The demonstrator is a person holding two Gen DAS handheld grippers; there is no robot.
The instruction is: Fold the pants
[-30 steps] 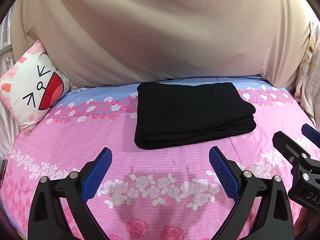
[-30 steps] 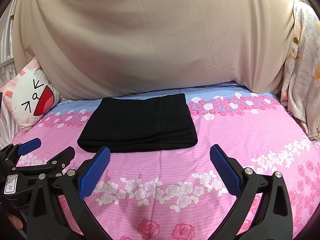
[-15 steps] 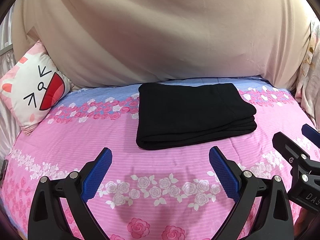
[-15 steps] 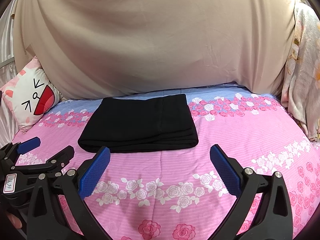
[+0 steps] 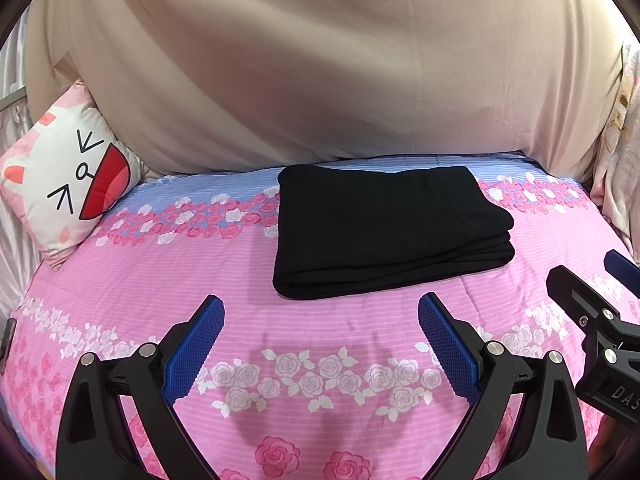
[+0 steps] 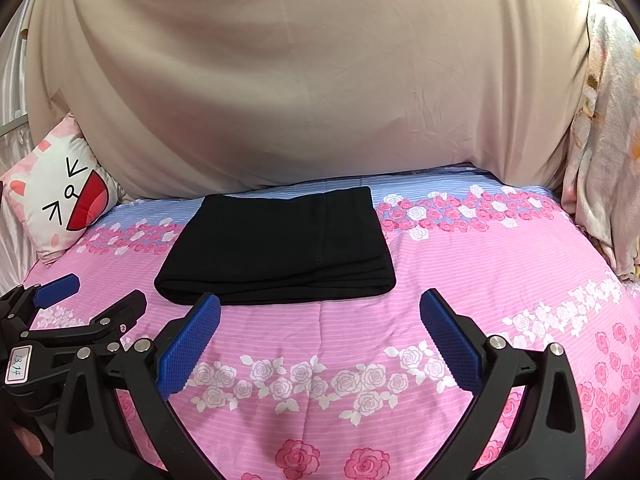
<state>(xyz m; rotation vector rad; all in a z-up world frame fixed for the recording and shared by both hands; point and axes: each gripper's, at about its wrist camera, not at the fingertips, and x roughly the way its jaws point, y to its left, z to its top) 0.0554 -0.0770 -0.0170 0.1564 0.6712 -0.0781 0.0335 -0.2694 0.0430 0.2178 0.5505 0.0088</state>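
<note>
Pants (image 5: 384, 228), one folded black stack, lie on the bedspread (image 5: 160, 288); both claws, left (image 5: 320, 344) and right (image 6: 320, 340), spread empty.

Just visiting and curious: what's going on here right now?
Left gripper open, empty. Right gripper open, empty. Black pants folded flat on the floral bedspread. Nothing in the way.

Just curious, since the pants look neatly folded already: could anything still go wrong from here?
Possibly. The black pants lie in loose layers on a soft bedspread, so a nudge might shift them. Both the left gripper and right gripper hover open nearby; a careless forward move could snag the stack's near edge.
</note>
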